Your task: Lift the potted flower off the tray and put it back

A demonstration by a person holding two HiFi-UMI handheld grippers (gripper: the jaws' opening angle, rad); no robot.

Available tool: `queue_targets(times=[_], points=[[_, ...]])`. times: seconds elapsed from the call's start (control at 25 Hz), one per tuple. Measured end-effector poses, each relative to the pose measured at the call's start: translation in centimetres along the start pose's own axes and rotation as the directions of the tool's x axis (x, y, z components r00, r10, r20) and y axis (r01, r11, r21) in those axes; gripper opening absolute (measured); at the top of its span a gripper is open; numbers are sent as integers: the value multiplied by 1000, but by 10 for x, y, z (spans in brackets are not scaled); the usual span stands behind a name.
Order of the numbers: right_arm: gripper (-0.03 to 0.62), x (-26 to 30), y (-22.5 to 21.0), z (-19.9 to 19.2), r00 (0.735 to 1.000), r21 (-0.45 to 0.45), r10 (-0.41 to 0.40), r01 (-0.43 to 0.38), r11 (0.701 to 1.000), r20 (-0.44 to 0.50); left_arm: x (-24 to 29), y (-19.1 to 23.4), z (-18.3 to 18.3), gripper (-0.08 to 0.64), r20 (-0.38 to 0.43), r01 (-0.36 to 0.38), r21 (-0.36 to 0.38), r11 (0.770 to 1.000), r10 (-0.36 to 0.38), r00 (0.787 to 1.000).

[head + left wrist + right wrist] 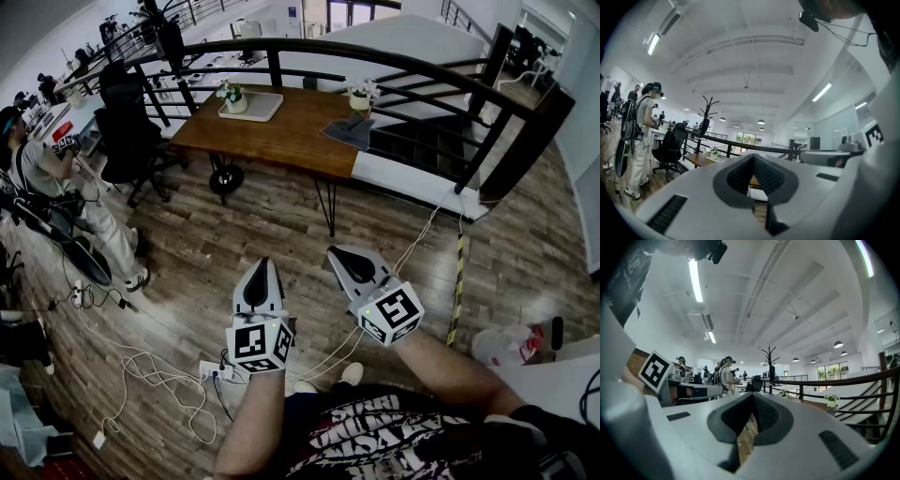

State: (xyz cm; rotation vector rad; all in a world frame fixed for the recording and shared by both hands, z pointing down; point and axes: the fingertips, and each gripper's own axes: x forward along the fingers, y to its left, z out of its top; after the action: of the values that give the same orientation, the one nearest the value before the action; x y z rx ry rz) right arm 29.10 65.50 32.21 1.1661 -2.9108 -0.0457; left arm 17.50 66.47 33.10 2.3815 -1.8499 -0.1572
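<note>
A potted flower in a white pot stands on a pale tray at the far left of a wooden table, well ahead of me. Both grippers hover over the wood floor, far short of the table. My left gripper has its jaws together with nothing between them, and so does my right gripper. The left gripper view shows the flower small and distant beyond the shut left gripper. Past the shut right gripper, the right gripper view shows it tiny.
A second potted flower and a grey cloth sit at the table's right end. A black railing runs behind the table. An office chair and a person stand at the left. Cables and a power strip lie on the floor.
</note>
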Motion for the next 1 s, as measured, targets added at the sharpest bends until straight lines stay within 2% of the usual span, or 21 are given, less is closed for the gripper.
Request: queue_targets(times=[0.48,0.72,1.0], points=[[-11,-5,-33,-4,1000,18,17,-17,1000,8,19,-9,-5,8,-11,-46,6,999,46,999],[-11,2,-34,-1,998,112,46,-51,992,41,12,5,-7,8,-39,-82,16,997,83,996],[-11,34,-27,5,996,38,75,-77,996,51,20,50,3,8,-35,-115,35,993,116,993]])
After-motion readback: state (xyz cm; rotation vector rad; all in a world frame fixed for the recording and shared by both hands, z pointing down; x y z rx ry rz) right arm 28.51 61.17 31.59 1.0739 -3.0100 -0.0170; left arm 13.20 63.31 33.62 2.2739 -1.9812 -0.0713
